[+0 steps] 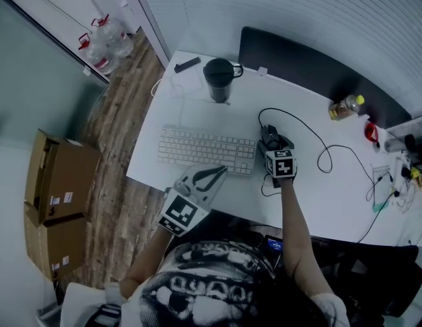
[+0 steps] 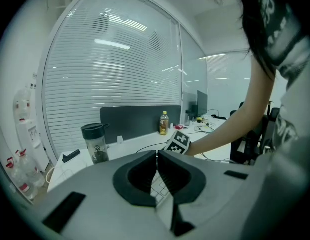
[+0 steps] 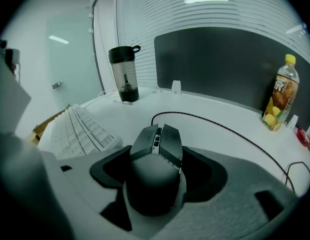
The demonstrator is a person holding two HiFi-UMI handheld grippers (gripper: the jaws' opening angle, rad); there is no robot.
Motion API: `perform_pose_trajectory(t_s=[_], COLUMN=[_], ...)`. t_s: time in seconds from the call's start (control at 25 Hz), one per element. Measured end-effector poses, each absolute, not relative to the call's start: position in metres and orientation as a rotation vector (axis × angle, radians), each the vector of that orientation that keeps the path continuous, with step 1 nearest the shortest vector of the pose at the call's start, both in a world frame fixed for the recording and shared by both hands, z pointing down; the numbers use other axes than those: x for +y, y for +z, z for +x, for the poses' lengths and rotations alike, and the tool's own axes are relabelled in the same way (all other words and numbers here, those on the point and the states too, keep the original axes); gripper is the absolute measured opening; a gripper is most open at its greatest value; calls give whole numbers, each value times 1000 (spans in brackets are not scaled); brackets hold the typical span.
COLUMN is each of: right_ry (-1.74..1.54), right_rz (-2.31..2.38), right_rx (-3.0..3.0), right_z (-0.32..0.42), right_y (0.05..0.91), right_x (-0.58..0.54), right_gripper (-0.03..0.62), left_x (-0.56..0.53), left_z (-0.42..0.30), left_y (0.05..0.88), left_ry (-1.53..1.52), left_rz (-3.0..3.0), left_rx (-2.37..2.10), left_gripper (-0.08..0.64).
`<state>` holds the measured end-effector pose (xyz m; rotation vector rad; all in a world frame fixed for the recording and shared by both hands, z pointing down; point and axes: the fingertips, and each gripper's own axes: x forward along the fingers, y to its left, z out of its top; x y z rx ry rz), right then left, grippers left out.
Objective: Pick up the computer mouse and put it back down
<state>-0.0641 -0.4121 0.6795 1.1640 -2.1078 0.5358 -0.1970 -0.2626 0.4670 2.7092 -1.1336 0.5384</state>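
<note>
Right gripper view shows the wired mouse (image 3: 160, 144) on the desk (image 3: 220, 115) beside the keyboard (image 3: 79, 131), its long axis running straight away between the widely parted jaws of the right tongs (image 3: 157, 171), while the left tongs (image 2: 156, 156), closed and empty, hang at the front edge.

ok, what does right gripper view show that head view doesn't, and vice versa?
Only right gripper view: the scroll wheel on the mouse, which sits between the open jaws of the right gripper. Only head view: water jugs, the person's forearm, the marker cube. Both: mouse, white keyboard, shaker bottle, drink bottle.
</note>
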Motion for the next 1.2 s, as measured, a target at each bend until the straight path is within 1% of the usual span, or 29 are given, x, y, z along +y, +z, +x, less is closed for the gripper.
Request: perform_pose_trajectory(t_s=[0.24,0.6,0.88,1.2], right_ry=[548,471,474,510], right_rz=[1192,1235,1289,1313], right_rx=[-2135,-2287,-2360,-2395], right_z=[-59,-51,-36,-3], right_y=[665,581,531,511], right_x=[-405,-369,-326,-274], right_gripper=[299,298,298,298], left_x=[-261,-262,-261,-253], left_z=[-192,-173,-147,-108], left_y=[469,471,469,464], left_ry=[536,512,500,497], left_rz=[2722,2761,2800,2826], left_rx=[-1097,-1024,-959,-940], left_gripper=[6,6,6,6])
